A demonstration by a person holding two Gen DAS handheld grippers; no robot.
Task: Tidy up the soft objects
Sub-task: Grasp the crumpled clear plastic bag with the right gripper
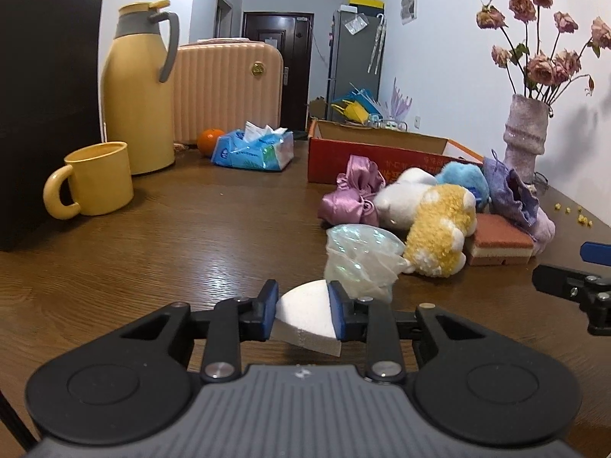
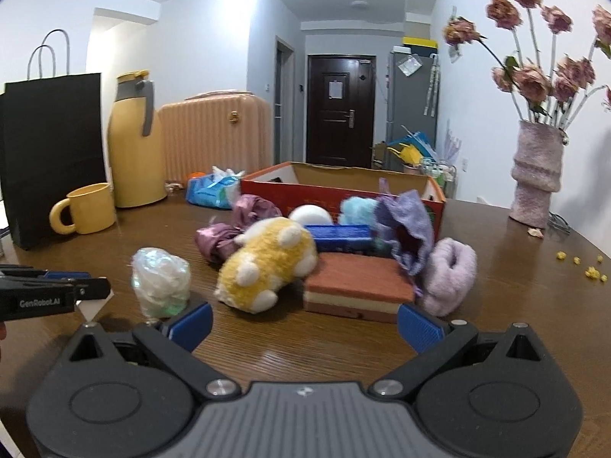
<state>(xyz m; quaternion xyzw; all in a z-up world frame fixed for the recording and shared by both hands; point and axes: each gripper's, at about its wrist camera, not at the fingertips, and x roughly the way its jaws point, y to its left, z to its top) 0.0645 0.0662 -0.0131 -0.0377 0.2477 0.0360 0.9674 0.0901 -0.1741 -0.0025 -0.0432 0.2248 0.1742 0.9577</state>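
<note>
My left gripper (image 1: 301, 309) is shut on a white foam wedge (image 1: 305, 315) and holds it just above the table; it also shows at the left edge of the right wrist view (image 2: 93, 289). My right gripper (image 2: 303, 320) is open and empty, just short of a brown layered sponge (image 2: 359, 286). Behind lies a pile: a yellow plush toy (image 2: 267, 263), a crumpled iridescent bag (image 2: 160, 280), a purple satin bow (image 1: 353, 192), a white plush (image 1: 401, 200), a blue plush (image 1: 464, 177), a purple pouch (image 2: 404, 229) and a lilac fuzzy item (image 2: 450, 274). An open red cardboard box (image 2: 343, 191) stands behind the pile.
A yellow mug (image 1: 95, 179), a yellow thermos jug (image 1: 139, 87) and a black paper bag (image 1: 42, 114) stand at the left. A tissue pack (image 1: 254, 149) and an orange (image 1: 208, 139) lie at the back. A vase of dried roses (image 2: 536, 175) stands at the right.
</note>
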